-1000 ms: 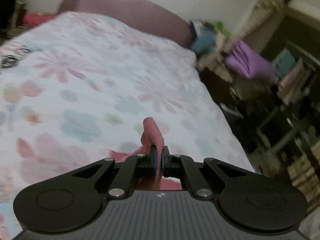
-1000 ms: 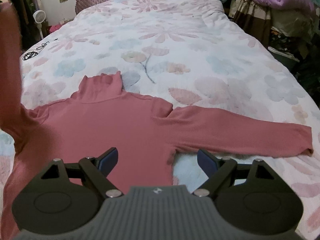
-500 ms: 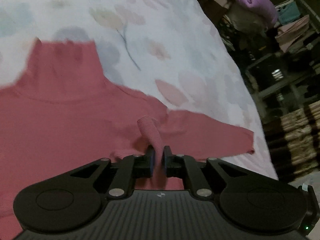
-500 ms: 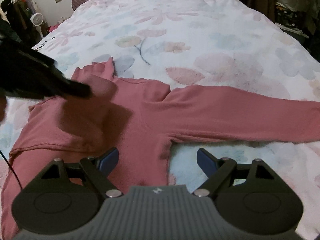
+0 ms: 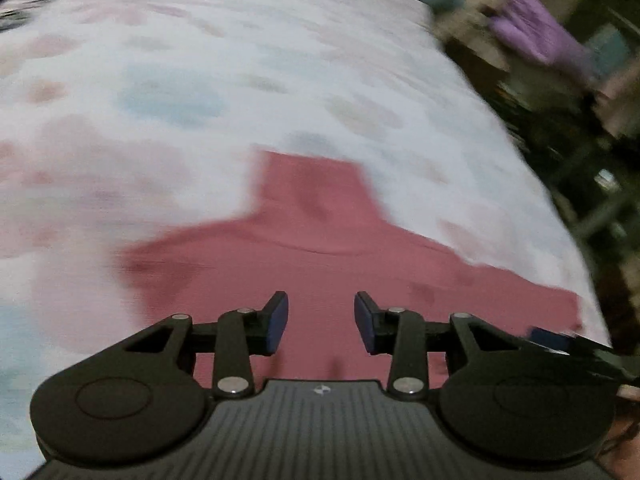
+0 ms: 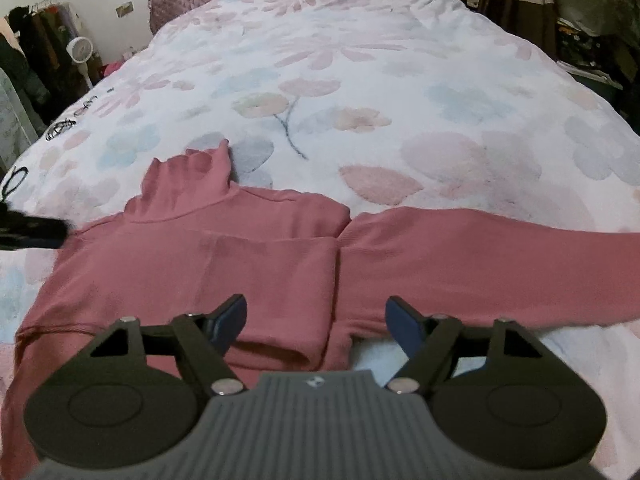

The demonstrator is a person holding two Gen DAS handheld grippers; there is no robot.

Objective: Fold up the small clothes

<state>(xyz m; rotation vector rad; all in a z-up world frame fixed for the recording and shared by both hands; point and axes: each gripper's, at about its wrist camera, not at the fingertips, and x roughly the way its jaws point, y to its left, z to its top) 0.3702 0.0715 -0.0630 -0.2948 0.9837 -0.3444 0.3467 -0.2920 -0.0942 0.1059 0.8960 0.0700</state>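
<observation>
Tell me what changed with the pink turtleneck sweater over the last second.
The left gripper carried the pink ribbed turtleneck sweater's sleeve across the chest and let go; its jaws are opening, empty. The folded sleeve lies flat there. The right gripper is closing slightly, empty. The other sleeve stayed outstretched on the floral duvet.

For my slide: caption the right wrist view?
Right gripper closing, empty, above pink turtleneck on floral bed.
</observation>
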